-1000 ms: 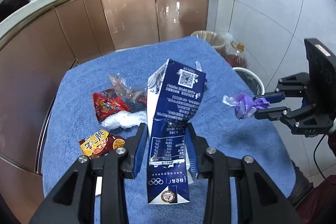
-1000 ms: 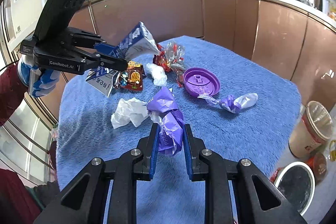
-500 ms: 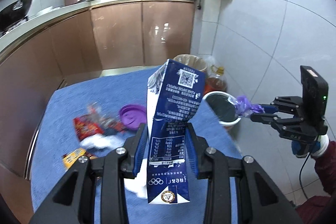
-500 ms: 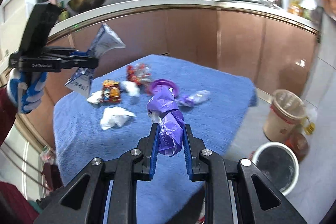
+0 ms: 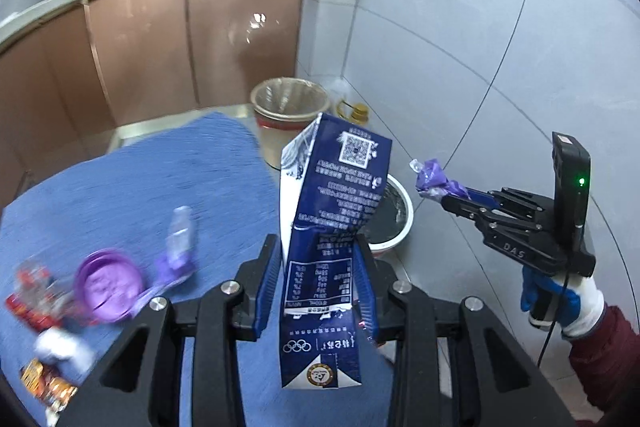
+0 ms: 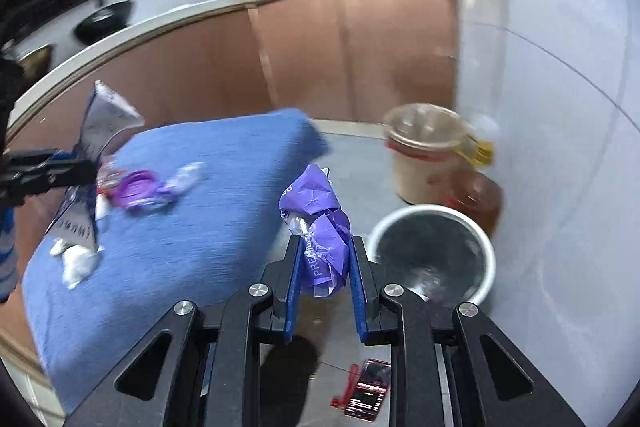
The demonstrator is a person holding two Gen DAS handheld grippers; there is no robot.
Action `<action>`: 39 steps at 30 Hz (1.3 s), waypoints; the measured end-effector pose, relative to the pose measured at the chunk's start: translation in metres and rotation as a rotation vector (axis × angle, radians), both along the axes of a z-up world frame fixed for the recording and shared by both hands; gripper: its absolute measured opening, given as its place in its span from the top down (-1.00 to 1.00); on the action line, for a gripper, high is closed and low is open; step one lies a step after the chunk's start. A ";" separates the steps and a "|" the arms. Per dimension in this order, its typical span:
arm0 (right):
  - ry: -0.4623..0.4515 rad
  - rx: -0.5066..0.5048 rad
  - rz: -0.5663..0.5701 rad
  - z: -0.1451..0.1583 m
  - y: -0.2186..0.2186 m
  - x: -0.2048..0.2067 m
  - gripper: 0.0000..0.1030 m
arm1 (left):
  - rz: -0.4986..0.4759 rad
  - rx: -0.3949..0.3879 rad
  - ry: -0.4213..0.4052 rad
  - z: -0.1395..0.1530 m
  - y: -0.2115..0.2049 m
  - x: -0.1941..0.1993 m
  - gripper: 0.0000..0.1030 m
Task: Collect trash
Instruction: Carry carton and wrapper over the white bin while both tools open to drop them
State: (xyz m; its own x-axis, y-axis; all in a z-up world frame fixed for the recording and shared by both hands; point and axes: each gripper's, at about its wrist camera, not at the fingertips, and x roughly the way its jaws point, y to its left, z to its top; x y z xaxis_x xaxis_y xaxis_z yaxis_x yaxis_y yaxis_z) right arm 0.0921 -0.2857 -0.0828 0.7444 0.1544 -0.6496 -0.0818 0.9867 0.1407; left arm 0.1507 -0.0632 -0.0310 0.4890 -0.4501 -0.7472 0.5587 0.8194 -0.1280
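Observation:
My left gripper [image 5: 317, 259] is shut on a crushed dark blue milk carton [image 5: 332, 227], held above the right edge of the blue-clothed table [image 5: 120, 187]. My right gripper [image 6: 325, 255] is shut on a crumpled purple wrapper [image 6: 320, 223], held over the floor just left of a white-rimmed bin [image 6: 434, 251] with a dark liner. The right gripper [image 5: 452, 195] also shows in the left wrist view, near the same bin [image 5: 394, 215]. A purple lid [image 5: 108, 283], a purple-white wrapper [image 5: 178, 243] and snack wrappers [image 5: 44, 383] lie on the table.
A tan lined bucket [image 6: 426, 151] and an oil bottle [image 6: 476, 203] stand by the tiled wall behind the bin. Brown kitchen cabinets [image 5: 160, 39] run behind the table. A red phone-like object [image 6: 366, 393] lies on the floor below my right gripper.
Both grippers have swung right, away from the table's middle toward the white bin, each keeping its hold. The table trash has slid left in both views.

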 end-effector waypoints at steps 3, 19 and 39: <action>0.032 0.005 -0.069 -0.021 -0.024 0.019 0.57 | -0.025 0.013 0.041 -0.018 -0.038 0.028 0.34; 0.163 0.011 -0.225 -0.100 -0.099 0.111 0.56 | -0.086 0.060 0.197 -0.102 -0.193 0.131 0.34; 0.210 -0.044 -0.294 -0.125 -0.118 0.139 0.04 | -0.023 0.038 0.239 -0.140 -0.224 0.166 0.03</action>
State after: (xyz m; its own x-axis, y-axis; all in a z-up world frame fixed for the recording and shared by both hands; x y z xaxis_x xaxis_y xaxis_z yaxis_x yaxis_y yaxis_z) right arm 0.2311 -0.4035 -0.2080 0.6022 -0.0784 -0.7945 0.2327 0.9692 0.0808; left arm 0.3163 -0.2869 -0.1708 0.2865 -0.4285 -0.8569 0.5345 0.8138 -0.2283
